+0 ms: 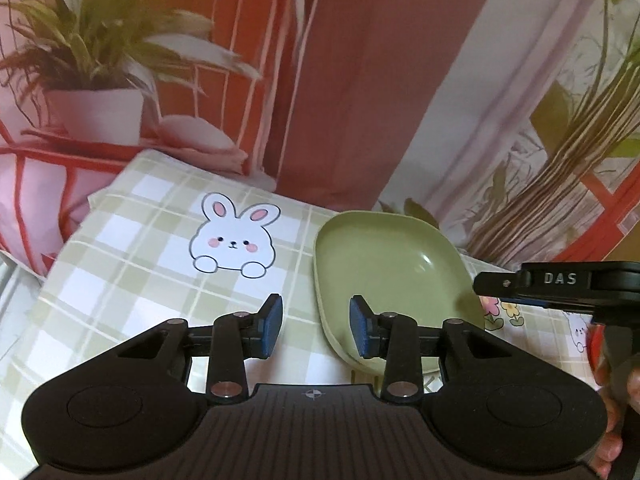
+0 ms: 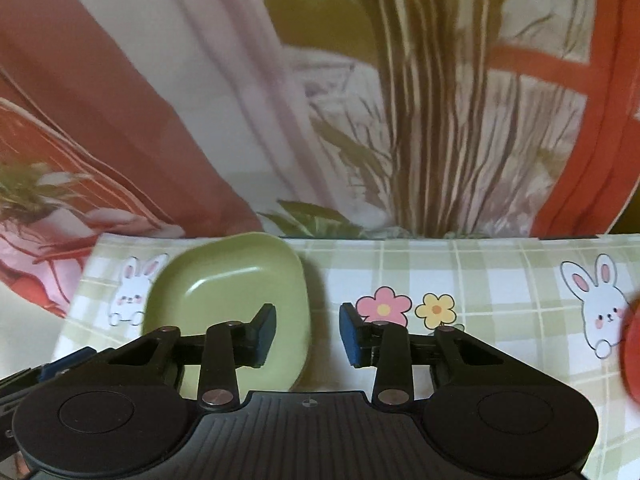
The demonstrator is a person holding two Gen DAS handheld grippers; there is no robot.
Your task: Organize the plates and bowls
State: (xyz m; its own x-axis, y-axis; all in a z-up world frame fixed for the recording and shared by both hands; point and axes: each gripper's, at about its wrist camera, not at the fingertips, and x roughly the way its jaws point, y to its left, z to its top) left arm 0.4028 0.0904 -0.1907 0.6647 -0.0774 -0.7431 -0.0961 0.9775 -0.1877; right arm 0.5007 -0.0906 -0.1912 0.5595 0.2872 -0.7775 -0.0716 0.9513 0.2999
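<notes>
1. green plate (image 1: 394, 276) sat on the checked tablecloth (image 1: 132, 264), between the two grippers: forward-right of the left gripper (image 1: 316, 328), forward-left of the right gripper (image 2: 307, 334).
2. left gripper was wide open and empty; its right pad (image 1: 362, 330) hung over the plate's near-left rim, left pad (image 1: 272, 326) over bare cloth. contact couldn't be told.
3. right gripper was also spread wide, nothing held; its left pad (image 2: 265, 334) overlapped the plate's right side, right pad (image 2: 350, 336) over cloth near the flower print (image 2: 384, 306).
4. both looked about equally near. judgement: either could straddle a rim with a small sideways shift; left looked slightly better lined up on the near edge.
5. plate shape: rounded square, shallow dish, raised lip, no clear long axis. looked like smooth matte plastic or melamine, with a soft glare in the well; probably light and rigid, rim thin enough for a pinch.
6. cloth was flat, printed with rabbits (image 1: 234, 242), likely low-friction under the plate, so it may slide if nudged.
7. red object (image 2: 630, 350) at the far right edge of the right view: blurred, couldn't identify.
</notes>
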